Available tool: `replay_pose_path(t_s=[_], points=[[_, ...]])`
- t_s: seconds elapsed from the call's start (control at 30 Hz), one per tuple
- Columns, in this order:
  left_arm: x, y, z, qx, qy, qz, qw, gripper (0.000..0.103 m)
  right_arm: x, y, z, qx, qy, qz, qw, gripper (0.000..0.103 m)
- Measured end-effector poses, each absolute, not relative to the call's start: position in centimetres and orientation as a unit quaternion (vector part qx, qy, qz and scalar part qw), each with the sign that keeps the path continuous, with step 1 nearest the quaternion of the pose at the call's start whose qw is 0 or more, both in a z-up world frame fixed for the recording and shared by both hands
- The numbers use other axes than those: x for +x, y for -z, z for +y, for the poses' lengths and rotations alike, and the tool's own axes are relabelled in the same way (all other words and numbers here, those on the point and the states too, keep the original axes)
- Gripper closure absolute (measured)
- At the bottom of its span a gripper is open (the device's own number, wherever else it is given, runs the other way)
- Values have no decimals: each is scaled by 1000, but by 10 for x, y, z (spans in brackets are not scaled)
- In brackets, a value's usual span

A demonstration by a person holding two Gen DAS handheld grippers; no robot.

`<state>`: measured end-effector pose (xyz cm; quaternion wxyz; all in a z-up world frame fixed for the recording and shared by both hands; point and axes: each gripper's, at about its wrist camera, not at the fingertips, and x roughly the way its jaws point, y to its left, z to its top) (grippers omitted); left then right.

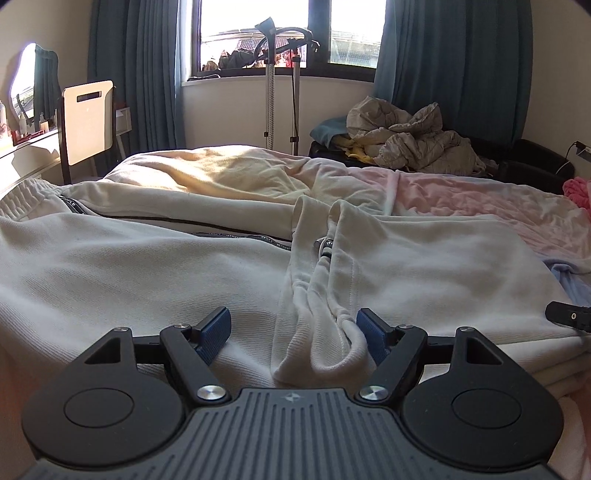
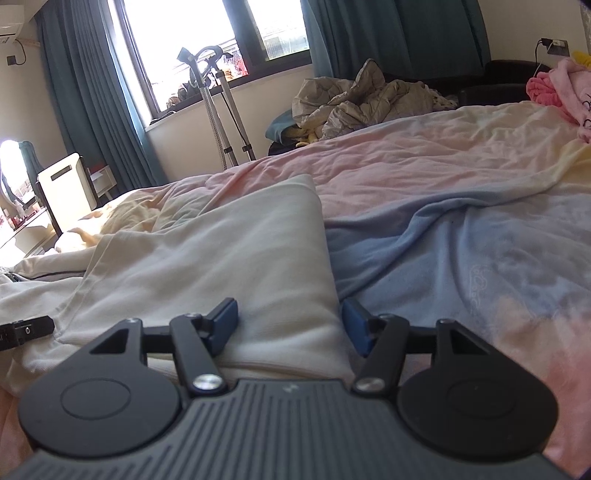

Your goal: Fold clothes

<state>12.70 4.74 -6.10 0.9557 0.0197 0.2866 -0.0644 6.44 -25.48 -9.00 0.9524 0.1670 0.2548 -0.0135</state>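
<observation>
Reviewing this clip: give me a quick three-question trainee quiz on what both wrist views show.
1. True or false: the left gripper is shut on the white garment.
2. What lies between the right gripper fingers? A) pink cloth B) a corner of the white garment C) a curtain
3. What sits heaped below the window, past the bed?

Key: 1 false, it is open around a bunched fold; 2 B; 3 a crumpled grey quilt.

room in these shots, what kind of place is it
Most likely a home bedroom: a bed with a rumpled pastel sheet, teal curtains beside a window, and a white garment spread on the bed for folding.
</observation>
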Motion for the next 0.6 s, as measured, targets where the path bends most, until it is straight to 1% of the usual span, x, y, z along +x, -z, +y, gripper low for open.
replay_pose_path(t_s=[0.33,0.6], points=[[123,58,46,22,59,281,958,24,63,91,-257,177,13,257,950,39],[116,50,44,13,66,257,964,24,69,101,-267,236,2,265,935,38]])
